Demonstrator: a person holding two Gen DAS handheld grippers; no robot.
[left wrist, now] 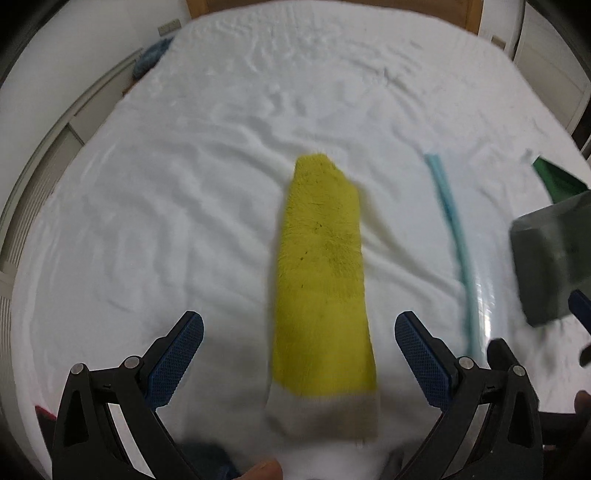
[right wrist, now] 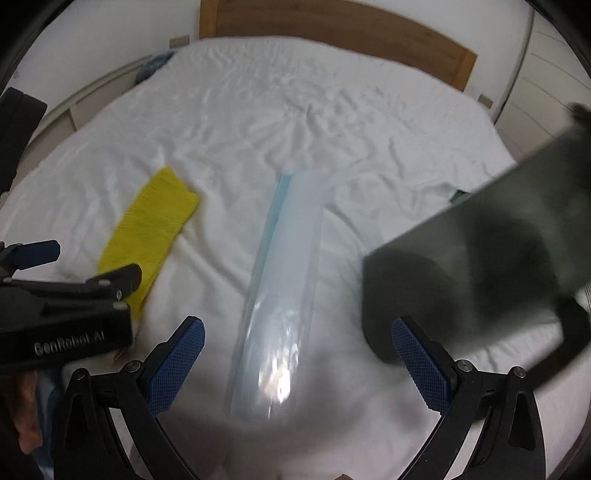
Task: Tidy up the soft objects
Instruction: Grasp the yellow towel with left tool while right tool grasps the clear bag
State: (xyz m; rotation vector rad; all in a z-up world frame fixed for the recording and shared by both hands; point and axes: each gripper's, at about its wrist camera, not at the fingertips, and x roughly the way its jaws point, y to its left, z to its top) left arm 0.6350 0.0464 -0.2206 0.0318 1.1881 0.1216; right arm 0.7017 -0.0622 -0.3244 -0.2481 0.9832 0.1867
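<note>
A long fuzzy yellow cloth (left wrist: 321, 266) with a pale band at its near end lies on the white bed sheet (left wrist: 166, 221). My left gripper (left wrist: 300, 350) is open, one finger on each side of the cloth and clear of it. In the right wrist view, a clear plastic bag (right wrist: 284, 280) with a blue zip strip lies lengthwise between the fingers of my open right gripper (right wrist: 295, 363). The yellow cloth (right wrist: 155, 225) lies to its left, under the left gripper (right wrist: 96, 258). The bag (left wrist: 456, 243) also shows right of the cloth.
A blurred dark grey-green object (right wrist: 480, 243) fills the right side near my right finger; I cannot tell what it is. It also shows in the left wrist view (left wrist: 546, 262), below a green item (left wrist: 554, 177). A wooden headboard (right wrist: 332, 33) ends the bed.
</note>
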